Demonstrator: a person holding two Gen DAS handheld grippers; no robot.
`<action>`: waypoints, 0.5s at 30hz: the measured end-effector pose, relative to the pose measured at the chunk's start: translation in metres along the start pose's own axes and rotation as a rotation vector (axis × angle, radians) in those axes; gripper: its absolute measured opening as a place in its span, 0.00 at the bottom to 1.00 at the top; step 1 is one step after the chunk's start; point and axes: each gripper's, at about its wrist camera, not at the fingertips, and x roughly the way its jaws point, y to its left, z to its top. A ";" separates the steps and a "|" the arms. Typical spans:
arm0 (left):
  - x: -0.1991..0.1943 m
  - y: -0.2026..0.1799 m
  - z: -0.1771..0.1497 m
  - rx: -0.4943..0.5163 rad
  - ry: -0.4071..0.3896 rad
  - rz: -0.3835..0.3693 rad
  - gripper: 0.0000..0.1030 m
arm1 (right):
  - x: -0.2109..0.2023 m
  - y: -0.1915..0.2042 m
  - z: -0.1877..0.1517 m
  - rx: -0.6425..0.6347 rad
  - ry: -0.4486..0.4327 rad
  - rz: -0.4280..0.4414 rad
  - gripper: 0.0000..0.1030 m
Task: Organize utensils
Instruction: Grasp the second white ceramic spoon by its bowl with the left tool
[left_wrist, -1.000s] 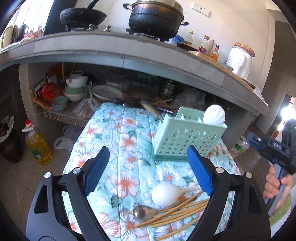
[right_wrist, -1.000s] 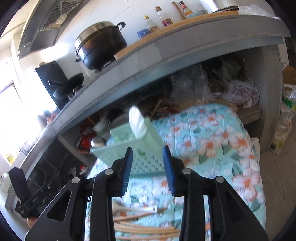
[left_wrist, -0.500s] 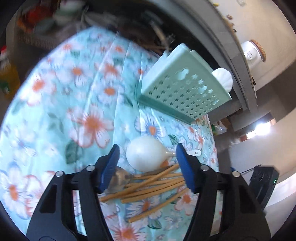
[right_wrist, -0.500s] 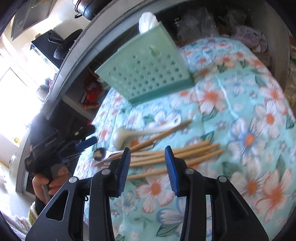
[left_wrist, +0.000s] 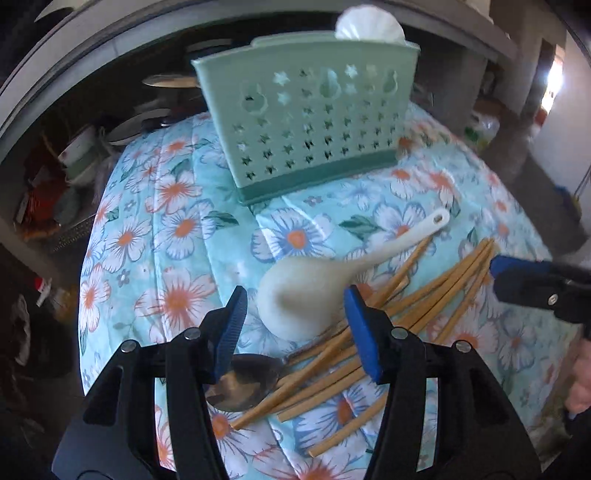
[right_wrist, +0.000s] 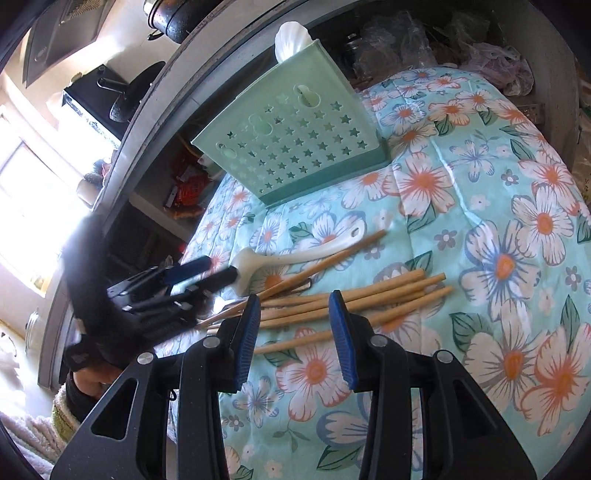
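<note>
Chopsticks lie loose on the bench, long axis crosswise between the open right claw pads; open left claw straddles the white spoon bowl.

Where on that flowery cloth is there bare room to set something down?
Bare cloth lies right of the chopsticks, and also between the green holder and the white spoon. It is crowded where both grippers hover over the chopsticks, white spoon and metal spoon.
</note>
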 end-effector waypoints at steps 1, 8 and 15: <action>0.005 -0.002 -0.001 0.029 0.021 0.014 0.50 | 0.000 -0.001 0.000 0.004 -0.001 0.003 0.37; 0.022 0.007 0.007 0.042 0.085 0.048 0.50 | -0.002 -0.008 0.001 0.017 -0.007 0.009 0.37; 0.007 0.031 0.025 -0.004 -0.012 0.009 0.28 | -0.004 -0.015 0.004 0.036 -0.014 0.032 0.37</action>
